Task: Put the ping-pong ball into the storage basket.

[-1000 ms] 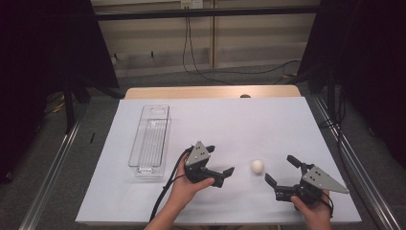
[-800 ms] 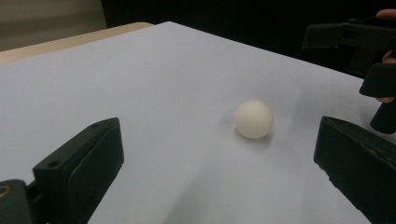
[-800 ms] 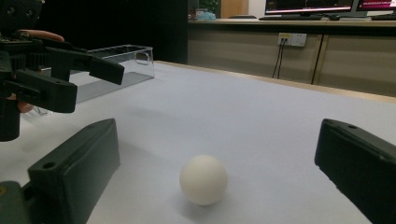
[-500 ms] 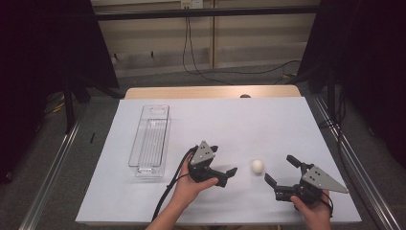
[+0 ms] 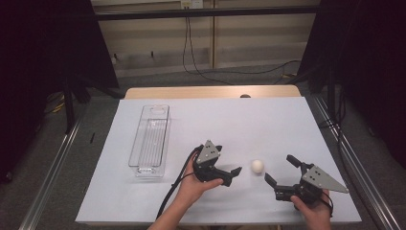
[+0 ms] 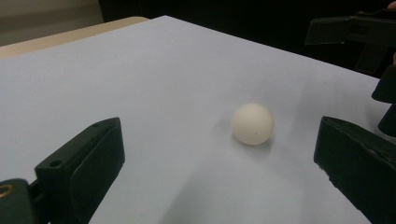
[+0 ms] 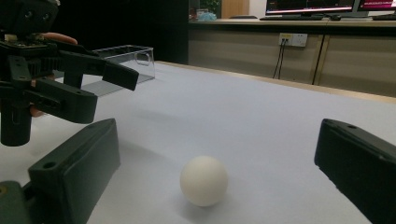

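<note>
Fingers wide open on both sides, nothing pinched anywhere. Left gripper (image 5: pixel 225 173) held low over the white table cover (image 5: pixel 268 120), pointing toward 3 o'clock in the high view, jaws spread with the small white ball (image 5: pixel 257 166) just beyond the tips at about 2 o'clock from them. Not touching it, a clear bit of cover in between. Same story in the left gripper view: ball (image 6: pixel 252 123) sitting on the cover between the two black jaws but further out, nearer the right-hand one, with a soft shadow under it. Right gripper (image 5: pixel 280 171) held by the other hand (image 5: pixel 313 211) near the front edge, aimed up toward 10 o'clock, jaws gaping just as wide, ball a little way off from the tips. From the right gripper view, ball (image 7: pixel 204 180) resting right between the jaws, slightly left of centre and a bit ahead, and the left gripper (image 7: pixel 100 88) hanging at 10 o'clock past it, also spread apart. So basically ball parked on the cover between the two grippers, closer to the left one, touched by neither. Clear plastic tray (image 5: pixel 151 141) lying lengthwise well off at 9 o'clock from the ball, seen again (image 7: pixel 123 58) at the far left in the right gripper view.
</note>
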The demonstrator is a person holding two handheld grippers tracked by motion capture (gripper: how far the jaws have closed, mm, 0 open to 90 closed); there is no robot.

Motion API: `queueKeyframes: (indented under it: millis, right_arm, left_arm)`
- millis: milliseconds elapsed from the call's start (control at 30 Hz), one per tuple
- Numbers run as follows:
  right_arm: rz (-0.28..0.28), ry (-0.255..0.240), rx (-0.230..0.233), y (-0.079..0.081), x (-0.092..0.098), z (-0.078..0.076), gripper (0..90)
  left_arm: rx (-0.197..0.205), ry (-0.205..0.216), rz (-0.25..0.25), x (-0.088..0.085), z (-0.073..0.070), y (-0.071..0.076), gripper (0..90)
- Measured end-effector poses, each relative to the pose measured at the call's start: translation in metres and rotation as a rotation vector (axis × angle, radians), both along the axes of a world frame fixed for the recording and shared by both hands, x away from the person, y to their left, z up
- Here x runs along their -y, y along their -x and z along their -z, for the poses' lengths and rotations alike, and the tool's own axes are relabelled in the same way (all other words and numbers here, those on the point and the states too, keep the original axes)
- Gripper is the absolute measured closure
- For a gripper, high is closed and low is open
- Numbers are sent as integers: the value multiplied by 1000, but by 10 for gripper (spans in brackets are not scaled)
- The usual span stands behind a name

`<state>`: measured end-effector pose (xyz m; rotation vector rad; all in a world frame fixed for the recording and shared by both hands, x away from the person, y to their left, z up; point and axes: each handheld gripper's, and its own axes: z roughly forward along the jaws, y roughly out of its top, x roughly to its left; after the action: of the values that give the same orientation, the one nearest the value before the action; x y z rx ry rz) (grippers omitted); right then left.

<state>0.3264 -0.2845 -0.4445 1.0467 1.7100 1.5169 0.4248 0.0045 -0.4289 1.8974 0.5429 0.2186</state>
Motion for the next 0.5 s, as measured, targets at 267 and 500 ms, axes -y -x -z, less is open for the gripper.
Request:
queueKeyframes:
  millis: [267, 500]
  right_arm:
    - [-8, 0, -4, -1, 0, 0, 0]
    - [-3, -3, -3, -1, 0, 0, 0]
  left_arm:
    - [-12, -21, 12, 11, 1, -2, 19]
    - [-20, -48, 11, 17, 4, -5, 20]
